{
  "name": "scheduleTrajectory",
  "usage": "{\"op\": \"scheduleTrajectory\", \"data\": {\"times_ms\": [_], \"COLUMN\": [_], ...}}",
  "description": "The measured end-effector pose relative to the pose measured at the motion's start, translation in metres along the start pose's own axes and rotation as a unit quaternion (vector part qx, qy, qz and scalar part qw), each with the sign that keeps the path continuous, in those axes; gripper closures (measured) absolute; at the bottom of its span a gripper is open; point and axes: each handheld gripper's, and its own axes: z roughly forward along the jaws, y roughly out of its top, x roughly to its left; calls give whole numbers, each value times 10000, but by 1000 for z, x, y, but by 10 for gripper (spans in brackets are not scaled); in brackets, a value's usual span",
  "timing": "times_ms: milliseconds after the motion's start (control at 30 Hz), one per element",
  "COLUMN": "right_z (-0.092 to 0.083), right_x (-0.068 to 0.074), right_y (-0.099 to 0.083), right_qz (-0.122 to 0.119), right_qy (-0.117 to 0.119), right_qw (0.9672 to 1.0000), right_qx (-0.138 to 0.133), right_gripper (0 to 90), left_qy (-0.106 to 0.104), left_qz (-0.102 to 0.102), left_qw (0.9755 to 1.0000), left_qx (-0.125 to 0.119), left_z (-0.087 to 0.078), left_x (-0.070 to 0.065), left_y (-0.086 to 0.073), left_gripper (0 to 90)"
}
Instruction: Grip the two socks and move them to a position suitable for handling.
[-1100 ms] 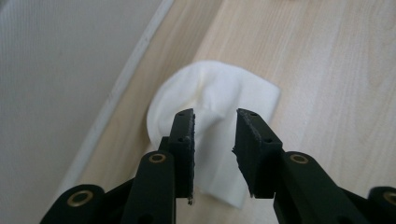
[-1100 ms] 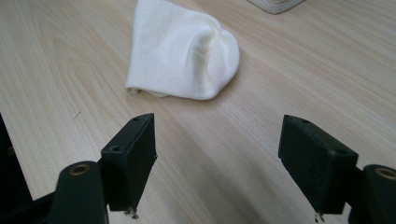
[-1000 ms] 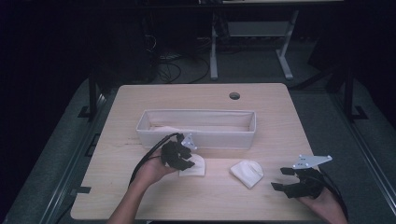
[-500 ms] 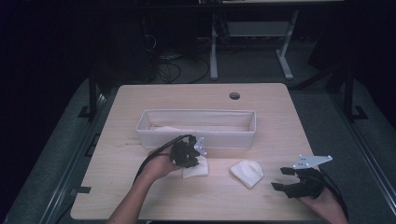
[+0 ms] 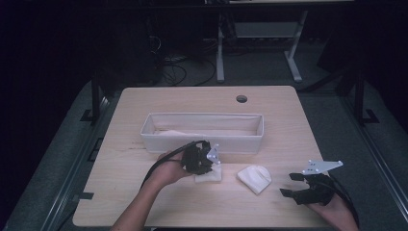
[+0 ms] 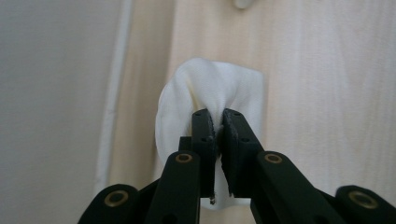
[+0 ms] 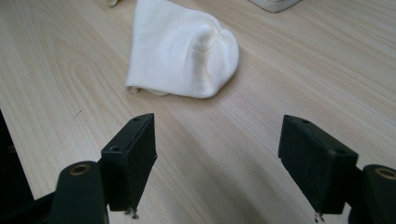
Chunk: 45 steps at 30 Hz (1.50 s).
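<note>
Pale wooden table (image 5: 144, 202): left claw (image 6: 218, 122) pinches a white cloth (image 6: 210, 88), having just closed; right claw (image 7: 219, 149) spread.

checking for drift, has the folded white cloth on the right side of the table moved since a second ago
No. The folded white cloth lies at the same spot against the white bin and the table's hole. The right gripper hovers apart from it, jaws open.

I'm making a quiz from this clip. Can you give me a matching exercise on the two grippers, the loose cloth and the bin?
Things:
1. left gripper
2. right gripper
3. folded white cloth
4. white bin

States:
A. lies loose on the table between the hands
B. jaws wide apart, nothing between them
C. stands behind both cloths
D. pinches a white cloth

Pairs: 1-D, 2-B, 3-A, 4-C
</note>
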Motion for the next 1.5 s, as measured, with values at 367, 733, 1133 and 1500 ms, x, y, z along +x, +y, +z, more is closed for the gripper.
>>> {"op": "scheduleTrajectory", "data": {"times_ms": [367,733,1133,1500], "right_z": [2,3,3,4], "right_x": [1,1,0,0], "right_y": [1,0,0,0], "right_qz": [-15,-47,-55,-52], "right_qy": [-14,6,-16,-22], "right_qw": [10000,9999,9999,9999], "right_qx": [50,108,107,137], "right_gripper": [271,272,272,272], "left_qy": [-389,-731,-856,-579], "left_qz": [-456,-933,-1180,-1048], "left_qw": [9978,9929,9893,9924], "left_qx": [-276,37,77,-272], "left_z": [-9,12,17,-11], "left_x": [3,25,33,26], "left_y": [-13,-19,-19,-15], "left_gripper": [690,675,882,894]}}
